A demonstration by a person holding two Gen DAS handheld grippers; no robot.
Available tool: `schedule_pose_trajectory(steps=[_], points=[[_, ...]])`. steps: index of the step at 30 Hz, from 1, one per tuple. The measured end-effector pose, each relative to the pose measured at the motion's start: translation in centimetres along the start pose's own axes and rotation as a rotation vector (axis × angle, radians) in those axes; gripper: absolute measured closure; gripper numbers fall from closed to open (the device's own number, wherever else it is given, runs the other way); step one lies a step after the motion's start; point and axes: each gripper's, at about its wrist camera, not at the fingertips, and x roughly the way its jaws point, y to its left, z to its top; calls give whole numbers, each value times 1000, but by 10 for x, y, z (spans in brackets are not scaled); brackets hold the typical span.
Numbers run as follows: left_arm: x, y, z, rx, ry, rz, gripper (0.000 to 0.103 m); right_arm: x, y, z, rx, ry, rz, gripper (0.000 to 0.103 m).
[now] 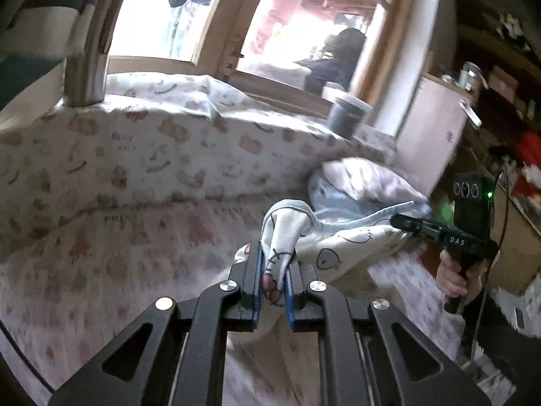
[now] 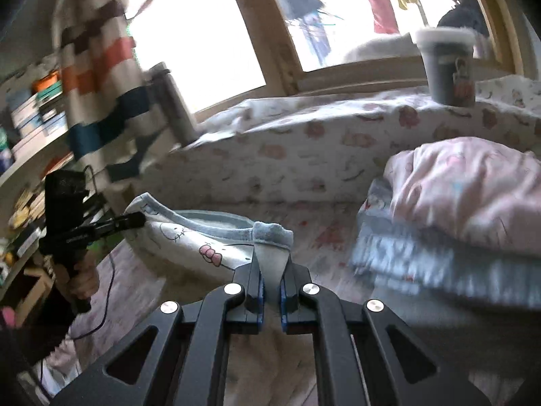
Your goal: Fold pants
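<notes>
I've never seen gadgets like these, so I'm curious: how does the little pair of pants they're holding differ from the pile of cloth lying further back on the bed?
The pants are white with cartoon prints and a blue-grey waistband; the pile is pinkish on top with pale blue beneath. The pants are pinched and stretched between the left gripper and the right gripper; the pile rests on the bed, untouched. Both are soft printed fabric.

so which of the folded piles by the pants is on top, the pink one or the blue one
The pink pile is on top; the blue pile lies flattened under it, only its edge sticking out, right of the pants.
</notes>
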Motion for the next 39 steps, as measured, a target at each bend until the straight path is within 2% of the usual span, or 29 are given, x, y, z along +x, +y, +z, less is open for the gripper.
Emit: schedule_pose_trajectory(steps=[3,9,14,15,16,18,21,22,24,27,30,33,35,36,37,38,39], points=[[-15,-13,-29,28,28,-13,93,-17,19,-31,-48,5,-19,97],[-21,-31,-72,45,103,15,93,-39,30,-80,25,53,7,97],[-17,-30,-93,37,185,68,92,-29,38,-93,-11,142,-50,96],[-16,-29,-94,39,197,79,90,-28,37,-95,-5,163,-58,90],[-18,-30,-97,41,201,87,87,-29,36,-96,3,177,-75,78],[-24,-33,-99,56,216,83,75,-40,32,-96,13,157,-117,64],[-38,-42,-95,92,189,93,71,-62,28,-92,23,71,-167,61],[-42,-46,-91,103,169,98,70,-68,27,-89,26,50,-165,56],[-46,-55,-81,125,129,103,57,-74,31,-82,22,16,-159,50],[-41,-67,-71,159,96,121,53,-75,43,-73,13,-11,-96,49],[-21,-73,-68,188,125,201,53,-64,58,-70,-37,-11,-131,49],[0,-70,-73,192,186,240,53,-31,68,-78,-108,103,-183,49],[8,-66,-77,186,201,265,53,-16,66,-85,-122,157,-204,56],[11,-62,-77,174,205,287,57,-11,62,-88,-113,172,-225,69],[12,-57,-78,152,195,298,65,-9,58,-90,-93,176,-235,83],[12,-53,-78,133,187,291,90,-10,53,-91,-58,170,-219,91],[11,-49,-78,111,188,276,99,-12,49,-91,-30,160,-206,97]])
